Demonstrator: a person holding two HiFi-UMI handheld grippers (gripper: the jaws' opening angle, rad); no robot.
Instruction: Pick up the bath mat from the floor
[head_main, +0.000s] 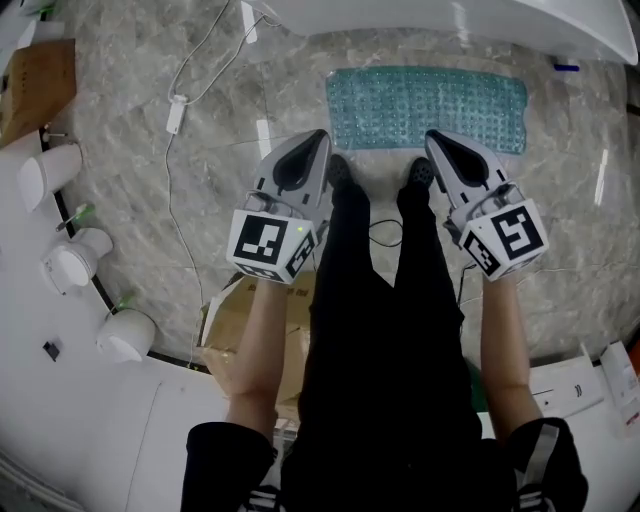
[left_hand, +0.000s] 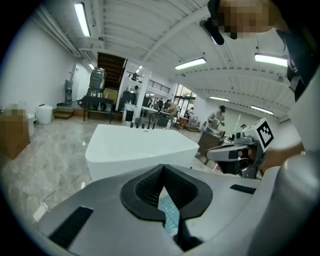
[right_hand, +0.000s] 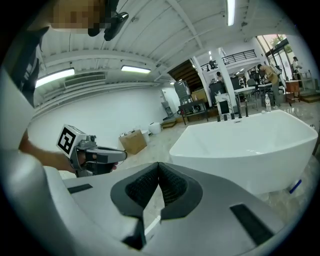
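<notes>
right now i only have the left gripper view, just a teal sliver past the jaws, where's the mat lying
Observer: The mat lies flat on the floor beside the tub, just ahead of the person's shoes.
Operator: either gripper on it
Observer: No. The left gripper and right gripper are held up over the person's legs, neither touching it.
Operator: right jaws open
Observer: No. The right gripper view shows them together with nothing between.
</notes>
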